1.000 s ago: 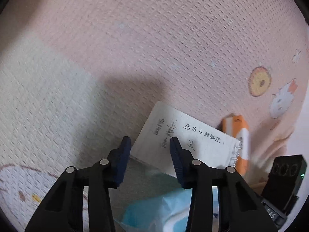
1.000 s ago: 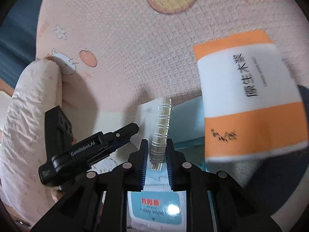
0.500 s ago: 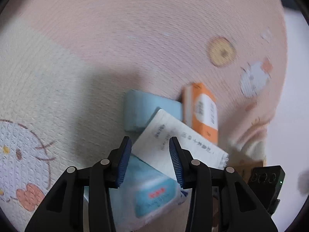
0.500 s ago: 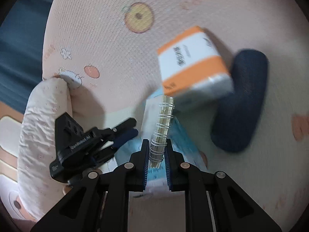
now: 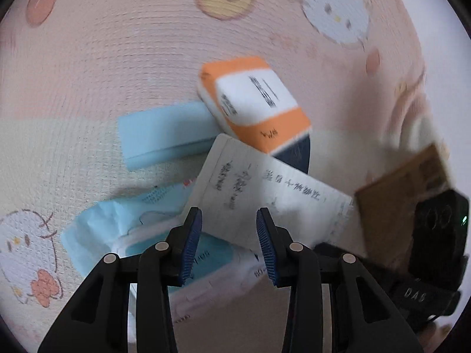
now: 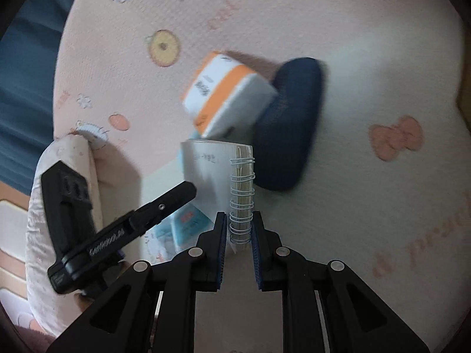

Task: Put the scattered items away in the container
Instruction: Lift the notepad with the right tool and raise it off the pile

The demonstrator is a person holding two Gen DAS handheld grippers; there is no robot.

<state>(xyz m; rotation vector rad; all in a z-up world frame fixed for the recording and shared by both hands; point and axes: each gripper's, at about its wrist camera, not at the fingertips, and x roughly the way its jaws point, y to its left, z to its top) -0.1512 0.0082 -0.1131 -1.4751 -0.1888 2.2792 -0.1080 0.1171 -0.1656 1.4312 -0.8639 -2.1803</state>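
Observation:
My right gripper [image 6: 238,229] is shut on the wire spine of a white spiral notepad [image 6: 206,170], held up off the mat. In the left wrist view the notepad [image 5: 265,188] hangs in front of my left gripper [image 5: 229,229], whose jaws stand apart with no pad pressing on anything. Under it lies a light blue wipes pack [image 5: 117,235]. Beyond are a pale blue box [image 5: 164,132], an orange-and-white tissue pack [image 5: 256,103] and a dark navy case [image 6: 291,123]. No container shows clearly.
Everything lies on a pink and cream cartoon-printed mat [image 5: 103,58]. A brown card sheet [image 5: 403,188] shows by the notepad's bound edge. A patterned sleeve [image 6: 59,170] carries the left gripper [image 6: 176,197]. Blue floor [image 6: 23,58] borders the mat at the left.
Both cameras have pulled back from the mat and rolled. The notepad stayed in the right gripper. The pale blue box, the navy case and more of the wipes pack have come into view.

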